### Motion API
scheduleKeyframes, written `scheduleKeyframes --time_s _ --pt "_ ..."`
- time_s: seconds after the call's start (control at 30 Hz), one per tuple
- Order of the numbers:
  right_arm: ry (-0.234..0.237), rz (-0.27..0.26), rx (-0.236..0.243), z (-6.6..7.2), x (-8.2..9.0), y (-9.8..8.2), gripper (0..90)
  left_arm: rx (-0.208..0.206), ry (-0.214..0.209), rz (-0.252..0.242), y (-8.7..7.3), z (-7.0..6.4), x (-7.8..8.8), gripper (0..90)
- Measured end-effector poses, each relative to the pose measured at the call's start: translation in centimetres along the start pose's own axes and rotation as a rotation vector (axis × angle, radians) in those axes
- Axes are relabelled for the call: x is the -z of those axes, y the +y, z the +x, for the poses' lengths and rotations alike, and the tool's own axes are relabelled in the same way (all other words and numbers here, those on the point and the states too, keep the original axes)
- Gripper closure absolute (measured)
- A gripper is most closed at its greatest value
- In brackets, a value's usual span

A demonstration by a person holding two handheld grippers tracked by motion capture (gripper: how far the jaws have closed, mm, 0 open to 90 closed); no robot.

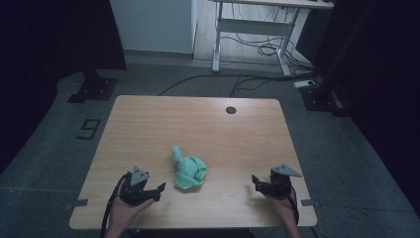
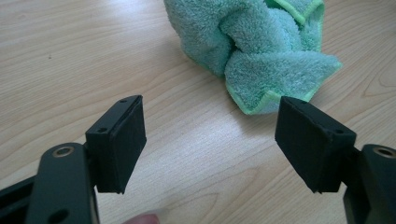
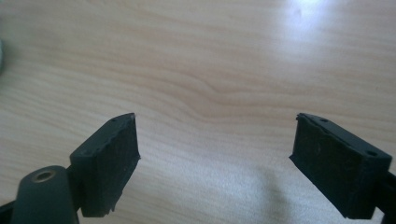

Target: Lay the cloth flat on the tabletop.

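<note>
A crumpled green towel (image 1: 188, 171) lies on the wooden table (image 1: 198, 129), near the front and a little left of the middle. My left gripper (image 1: 159, 190) rests at the front left, open and pointing right toward the towel, a short gap away. In the left gripper view the towel (image 2: 261, 51) lies just beyond the empty jaws of that gripper (image 2: 210, 144). My right gripper (image 1: 254, 180) sits at the front right, open, pointing left across bare wood. The right gripper view has the right gripper (image 3: 215, 163) with nothing between its wide-apart pads.
A round cable hole (image 1: 231, 110) is set in the far side of the table. Beyond the table stand a white desk frame (image 1: 252, 34) with loose cables on the floor and two dark stand bases (image 1: 94, 89) at either side.
</note>
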State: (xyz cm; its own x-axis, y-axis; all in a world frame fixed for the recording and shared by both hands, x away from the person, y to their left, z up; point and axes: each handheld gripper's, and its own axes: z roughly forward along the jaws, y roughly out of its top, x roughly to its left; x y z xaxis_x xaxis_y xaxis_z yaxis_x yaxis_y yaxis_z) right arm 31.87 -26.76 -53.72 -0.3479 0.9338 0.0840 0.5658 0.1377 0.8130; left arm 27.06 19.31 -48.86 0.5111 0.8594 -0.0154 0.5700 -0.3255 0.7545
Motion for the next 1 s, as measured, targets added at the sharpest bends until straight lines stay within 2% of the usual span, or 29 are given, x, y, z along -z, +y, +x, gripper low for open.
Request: scheduleKeyframes --time_s 0.17,0.43,0.57,0.77,1.0 --pt "0.003 -0.031 0.007 0.5 0.3 0.1 16.3 0.001 0.022 0.015 -0.2 0.1 0.0 24.7" --pt "0.049 -0.043 0.038 2.0 0.4 0.2 17.8 0.009 0.009 0.037 -0.4 0.1 -0.6 24.9" --pt "0.082 -0.054 0.050 2.8 0.3 0.4 21.6 0.010 0.004 0.030 -0.5 0.2 -0.5 24.9" --pt "0.141 -0.083 0.089 4.6 -0.2 1.1 27.6 0.031 -0.007 0.026 -0.4 0.7 -0.6 25.0" --pt "0.192 -0.106 0.149 7.3 -0.5 1.7 34.2 0.015 -0.028 0.026 -0.4 0.1 -0.6 25.1"
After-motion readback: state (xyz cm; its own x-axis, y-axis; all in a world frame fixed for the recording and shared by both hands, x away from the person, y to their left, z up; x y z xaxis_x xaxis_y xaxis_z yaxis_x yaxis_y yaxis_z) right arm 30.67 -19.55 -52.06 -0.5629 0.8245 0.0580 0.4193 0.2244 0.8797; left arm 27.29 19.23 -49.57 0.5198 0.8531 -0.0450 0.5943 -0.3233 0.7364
